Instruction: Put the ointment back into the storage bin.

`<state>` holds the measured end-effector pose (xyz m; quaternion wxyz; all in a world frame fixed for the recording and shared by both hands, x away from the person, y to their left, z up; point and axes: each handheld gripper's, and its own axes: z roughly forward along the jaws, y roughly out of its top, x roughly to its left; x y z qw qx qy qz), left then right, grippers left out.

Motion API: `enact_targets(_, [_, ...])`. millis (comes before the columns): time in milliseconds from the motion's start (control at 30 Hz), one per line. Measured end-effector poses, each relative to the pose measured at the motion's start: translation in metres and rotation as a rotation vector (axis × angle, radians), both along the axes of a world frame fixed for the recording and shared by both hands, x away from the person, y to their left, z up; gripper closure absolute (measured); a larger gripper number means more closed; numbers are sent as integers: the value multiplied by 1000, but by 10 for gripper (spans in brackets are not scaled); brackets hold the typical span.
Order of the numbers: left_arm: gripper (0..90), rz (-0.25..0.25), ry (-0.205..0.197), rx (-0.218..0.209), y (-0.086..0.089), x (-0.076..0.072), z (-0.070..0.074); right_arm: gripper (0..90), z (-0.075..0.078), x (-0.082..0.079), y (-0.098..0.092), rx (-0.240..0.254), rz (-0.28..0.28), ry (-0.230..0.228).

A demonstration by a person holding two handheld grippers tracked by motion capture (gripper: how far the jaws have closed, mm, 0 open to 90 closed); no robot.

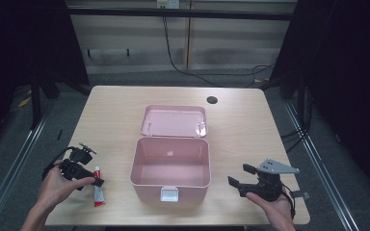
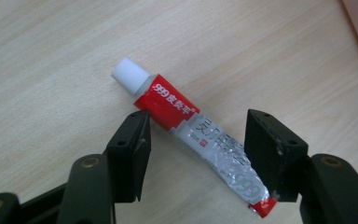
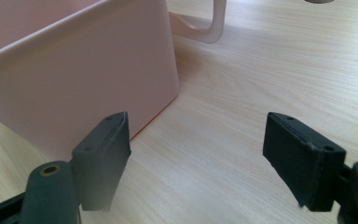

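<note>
Here, a red-and-silver ointment tube (image 2: 200,140) has a white cap.

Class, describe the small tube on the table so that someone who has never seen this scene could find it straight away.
Start at the open pink box in the middle of the wooden table. Look to its left, near the front edge, where the left gripper sits with its jaws open on either side of the tube. It lies flat: small, silver and red, with a white screw cap.

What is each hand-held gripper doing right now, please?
Left hand-held gripper: open, jaws on either side of the ointment tube lying on the table, not clamped.
Right hand-held gripper: open, holding nothing, beside the pink box.
</note>
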<state>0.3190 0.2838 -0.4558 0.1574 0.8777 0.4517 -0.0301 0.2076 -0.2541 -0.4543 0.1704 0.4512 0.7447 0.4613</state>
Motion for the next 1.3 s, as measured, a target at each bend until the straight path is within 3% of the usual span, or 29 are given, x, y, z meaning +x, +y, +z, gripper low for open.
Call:
enact_targets(67, [407, -19, 10, 18, -3, 0, -2, 228, 0, 0, 0, 0, 1, 2])
enact_targets(100, [409, -20, 3, 5, -4, -1, -2, 228, 0, 0, 0, 0, 1, 3])
enact_targets(167, [458, -18, 5, -3, -5, 0, -2, 228, 0, 0, 0, -1, 1, 2])
enact_targets(267, [496, -60, 20, 32, -9, 1, -5, 227, 0, 0, 0, -2, 1, 4])
enact_targets(467, [616, -115, 39, 28, -14, 0, -7, 226, 0, 0, 0, -4, 0, 9])
enact_targets(733, [691, -202, 50, 98, -23, 2, -8, 224, -1, 1, 1, -3, 4, 14])
enact_targets(967, [704, -224, 49, 129, -26, 3, -8, 223, -1, 1, 1, -6, 9, 16])
enact_targets(1067, [704, -207, 101, 118, -27, 6, -8, 223, -1, 1, 1, -8, 10, 16])
enact_targets(1167, [706, -205, 124, 112, -28, 7, -8, 223, -1, 1, 1, -8, 10, 19])
enact_targets(1233, [706, -227, 122, 114, -27, 8, -8, 223, -1, 1, 1, -8, 9, 21])
enact_targets(1267, [707, -206, 96, 94, -26, 7, -7, 223, -1, 1, 1, -7, 9, 23])
enact_targets(1300, [708, -212, 101, 87, -24, 7, -7, 223, -1, 1, 1, -7, 9, 22])
